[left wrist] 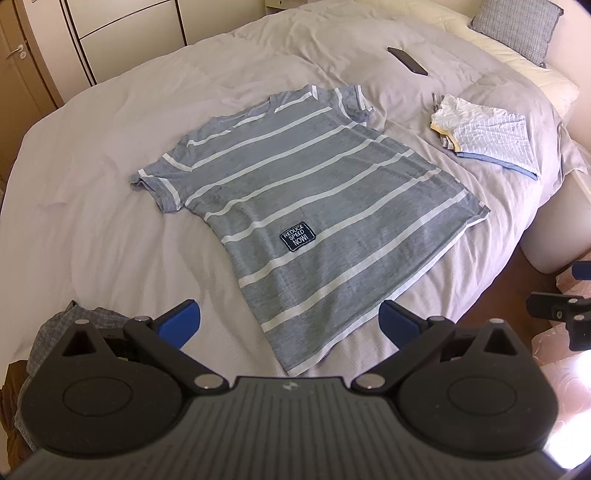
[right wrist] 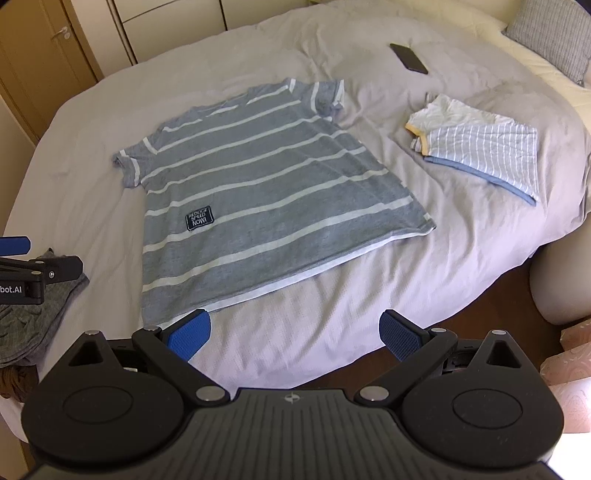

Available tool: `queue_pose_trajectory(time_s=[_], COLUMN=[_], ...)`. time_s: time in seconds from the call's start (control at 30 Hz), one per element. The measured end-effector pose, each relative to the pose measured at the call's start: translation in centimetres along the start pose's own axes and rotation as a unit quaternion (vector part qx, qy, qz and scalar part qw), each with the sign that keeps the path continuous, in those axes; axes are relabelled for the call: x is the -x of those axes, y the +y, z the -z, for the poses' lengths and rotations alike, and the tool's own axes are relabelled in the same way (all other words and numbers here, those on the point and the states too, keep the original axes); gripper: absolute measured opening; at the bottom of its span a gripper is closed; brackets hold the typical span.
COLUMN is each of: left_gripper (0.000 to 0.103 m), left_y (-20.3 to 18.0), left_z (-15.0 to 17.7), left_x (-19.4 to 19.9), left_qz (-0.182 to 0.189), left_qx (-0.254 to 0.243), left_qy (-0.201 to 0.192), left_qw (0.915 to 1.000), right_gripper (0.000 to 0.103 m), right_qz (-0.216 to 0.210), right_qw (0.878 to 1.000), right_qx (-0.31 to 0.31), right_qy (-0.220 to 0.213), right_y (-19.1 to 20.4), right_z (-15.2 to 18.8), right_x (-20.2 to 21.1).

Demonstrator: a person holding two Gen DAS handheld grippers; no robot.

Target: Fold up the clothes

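A grey T-shirt with white stripes (left wrist: 299, 206) (right wrist: 266, 192) lies spread flat on the bed, front up, with a dark patch reading "REDUCE SPEED NOW!" near its hem. My left gripper (left wrist: 290, 323) hovers open just above the shirt's bottom hem, holding nothing. My right gripper (right wrist: 295, 334) is open too, over the bedsheet just below the hem's right half, with its left blue pad at the hem edge. A folded pile of striped and white clothes (left wrist: 487, 134) (right wrist: 480, 146) rests to the right of the shirt.
A dark phone (left wrist: 407, 61) (right wrist: 409, 58) lies on the pale duvet (left wrist: 92, 206) beyond the shirt. A crumpled grey garment (left wrist: 48, 332) (right wrist: 44, 321) sits at the bed's near left. A grey pillow (left wrist: 517, 27) is at the far right. Wardrobe doors (left wrist: 122, 29) stand behind the bed.
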State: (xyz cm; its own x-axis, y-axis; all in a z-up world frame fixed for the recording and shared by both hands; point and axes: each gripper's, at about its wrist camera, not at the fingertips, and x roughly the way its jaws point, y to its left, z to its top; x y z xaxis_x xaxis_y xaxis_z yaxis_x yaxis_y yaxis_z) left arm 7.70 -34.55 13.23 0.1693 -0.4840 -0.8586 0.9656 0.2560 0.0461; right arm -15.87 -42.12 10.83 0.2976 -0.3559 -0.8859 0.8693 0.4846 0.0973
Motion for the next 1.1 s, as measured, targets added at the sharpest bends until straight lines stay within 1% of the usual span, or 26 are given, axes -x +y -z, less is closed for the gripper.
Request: queue_pose_trajectory(time_s=[0.17, 0.37, 0.47, 0.77, 0.87, 0.97, 1.03, 1.1], left_gripper=[0.101, 0.101, 0.101, 0.101, 0.101, 0.101, 0.101, 0.1], left_y=[0.5, 1.8, 4.0, 10.6, 14.0, 17.9, 20.4, 22.9], left_z=[-0.1, -0.1, -0.4, -1.1, -1.9, -3.5, -4.8, -6.4], left_x=[0.0, -0.1, -0.4, -1.2, -3.2, -6.5, -8.7, -11.2], left_qz=[0.002, -0.005, -0.016, -0.052, -0.05, -0.04, -0.031, -0.032], left_qx=[0.002, 0.009, 0.022, 0.06, 0.08, 0.086, 0.071, 0.037], left_qy=[-0.001, 0.0, -0.004, -0.016, -0.014, -0.016, -0.025, -0.036], left_qw=[1.0, 1.0, 0.9996, 0.9967, 0.9954, 0.9953, 0.9967, 0.9981], right_gripper=[0.1, 0.1, 0.1, 0.1, 0.1, 0.1, 0.1, 0.1], right_qz=[-0.001, -0.005, -0.009, -0.034, -0.041, -0.048, -0.05, -0.05], right_qw=[1.0, 1.0, 1.0, 0.997, 0.994, 0.989, 0.983, 0.975], right_qx=[0.003, 0.009, 0.014, 0.071, 0.099, 0.137, 0.174, 0.213], right_qy=[-0.002, -0.003, -0.004, -0.016, -0.024, -0.035, -0.039, -0.041], right_y=[0.4, 1.1, 1.7, 5.9, 7.9, 10.3, 12.4, 14.6], right_z=[-0.4, -0.8, -1.2, -4.1, -5.9, -8.3, -10.0, -11.6], right_x=[0.0, -0.2, -0.4, -2.3, -3.5, -5.1, -6.6, -8.3])
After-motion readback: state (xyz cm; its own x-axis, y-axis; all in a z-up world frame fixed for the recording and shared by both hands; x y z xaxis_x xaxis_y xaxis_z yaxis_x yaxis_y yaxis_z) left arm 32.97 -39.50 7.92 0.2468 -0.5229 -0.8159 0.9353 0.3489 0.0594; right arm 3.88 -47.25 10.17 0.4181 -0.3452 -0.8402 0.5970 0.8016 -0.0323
